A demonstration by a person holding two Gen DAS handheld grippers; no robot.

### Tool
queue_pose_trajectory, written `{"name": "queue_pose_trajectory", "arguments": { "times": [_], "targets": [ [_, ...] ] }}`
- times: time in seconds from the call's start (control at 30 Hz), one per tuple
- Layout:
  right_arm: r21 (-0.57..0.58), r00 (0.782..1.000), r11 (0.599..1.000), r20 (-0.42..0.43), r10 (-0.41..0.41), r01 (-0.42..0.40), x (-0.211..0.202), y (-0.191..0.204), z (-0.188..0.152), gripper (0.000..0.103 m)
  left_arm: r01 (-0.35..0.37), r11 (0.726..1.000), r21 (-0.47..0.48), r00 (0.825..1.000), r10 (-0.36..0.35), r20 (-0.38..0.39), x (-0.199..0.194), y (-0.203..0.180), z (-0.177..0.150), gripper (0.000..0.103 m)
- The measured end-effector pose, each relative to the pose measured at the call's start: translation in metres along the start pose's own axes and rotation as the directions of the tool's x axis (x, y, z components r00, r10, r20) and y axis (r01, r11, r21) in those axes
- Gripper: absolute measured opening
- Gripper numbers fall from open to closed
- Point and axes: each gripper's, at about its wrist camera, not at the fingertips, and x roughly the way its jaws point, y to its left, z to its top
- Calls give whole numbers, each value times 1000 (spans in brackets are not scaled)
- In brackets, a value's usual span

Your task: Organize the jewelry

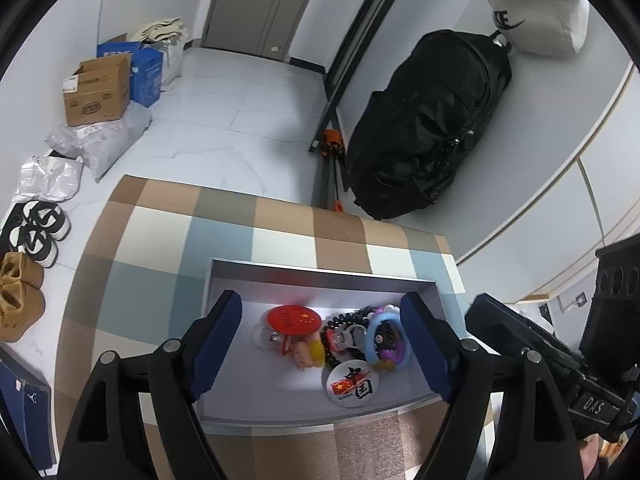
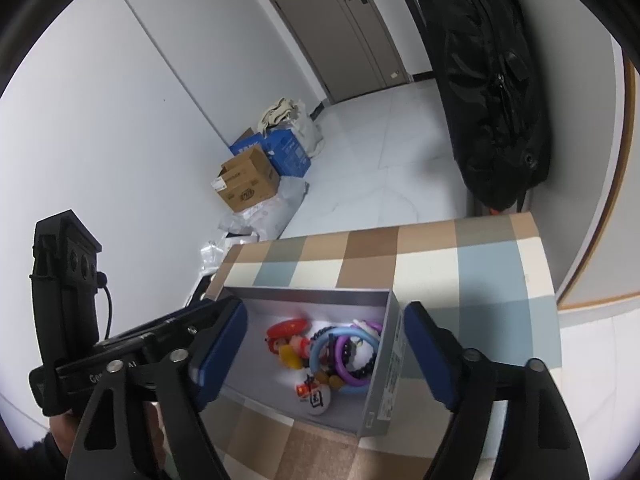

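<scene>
Hovering over the grey box [image 1: 320,276] on the checkered surface [image 1: 160,248], both grippers were spread wide w/ nothing held: left gripper [image 1: 320,344], right gripper [image 2: 324,352]. Jewelry pile [image 1: 340,340] sat bunched mid-box, bangles tangled w/ badges. IMO best bet was picking one edge piece, e.g. the red badge [image 1: 294,320], coming straight down and closing slow so nothing else got dragged along.

Your left gripper [image 1: 322,344] hangs with its jaws spread wide, blue pads [image 1: 216,344] facing each other and nothing between them. Your right gripper [image 2: 324,354] is posed the same way, fingers parted and empty. Each tool shows at the edge of the other's view, side by side, both angled downward.
</scene>
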Motion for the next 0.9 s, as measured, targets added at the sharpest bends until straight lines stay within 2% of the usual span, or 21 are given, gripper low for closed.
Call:
{"name": "queue_pose_trajectory", "arguments": {
  "times": [0.07, 0.2, 0.4, 0.5, 0.7, 0.8, 0.9],
  "targets": [
    [2, 1000, 1000, -3, -4, 4, 0, -1, -1, 85, -5, 1000, -2, 1000, 5, 2, 1, 0, 1, 79],
    [-3, 1000, 1000, 3, -13, 13, -3, 0, -1, 96, -25, 1000, 12, 999, 25, 21, -2, -4, 1, 80],
    [-23, 999, 1000, 29, -19, 20, -9, 3, -2, 101, -54, 998, 26, 997, 53, 52, -12, -6, -2, 81],
    [-22, 999, 1000, 36, -17, 18, -11, 3, -4, 102, -70, 997, 32, 995, 67, 79, -18, -6, -4, 86],
    [-42, 998, 999, 66, -10, 13, -22, 8, -11, 103, -104, 993, 47, 984, 96, 152, -37, -10, -9, 88],
    [-69, 996, 997, 87, -15, 21, -29, 12, -17, 103, -107, 993, 52, 980, 97, 176, -45, -11, -14, 93],
    [-79, 995, 997, 98, -11, 19, -35, 14, -22, 103, -120, 991, 64, 976, 106, 190, -50, -13, -20, 94]
  ]
}}
